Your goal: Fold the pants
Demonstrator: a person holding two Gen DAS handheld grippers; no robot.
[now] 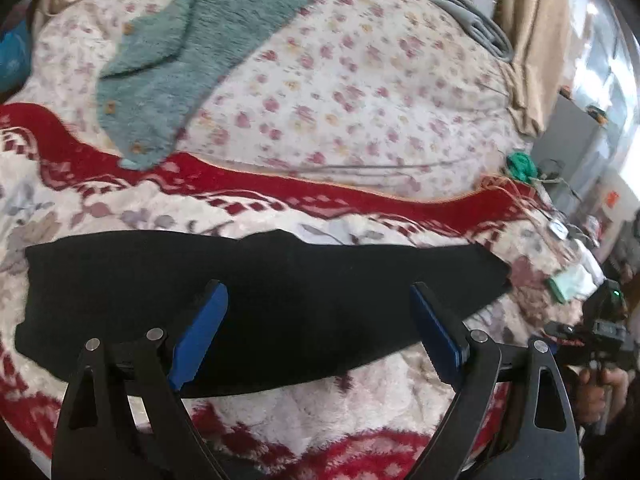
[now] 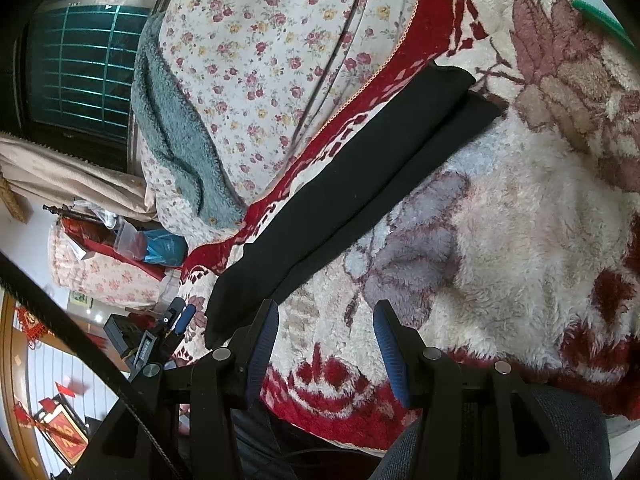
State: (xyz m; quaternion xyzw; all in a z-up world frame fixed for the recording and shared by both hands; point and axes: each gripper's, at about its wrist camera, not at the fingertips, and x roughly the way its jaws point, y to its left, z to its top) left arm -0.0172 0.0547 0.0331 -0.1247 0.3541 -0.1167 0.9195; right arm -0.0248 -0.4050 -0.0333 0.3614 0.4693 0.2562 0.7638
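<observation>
Both hand-held grippers wide, empty, above pants.

Both wrist views close above bed, sharing black pants

Left wrist view is motion-blurred; bedspread print smeared. My left gripper hides part of the pants' near edge. Clutter at the bed's far right is too small to identify. Right gripper sits cut off at that frame edge; can't judge its jaws there. Teal fleece runs out the top.
</observation>
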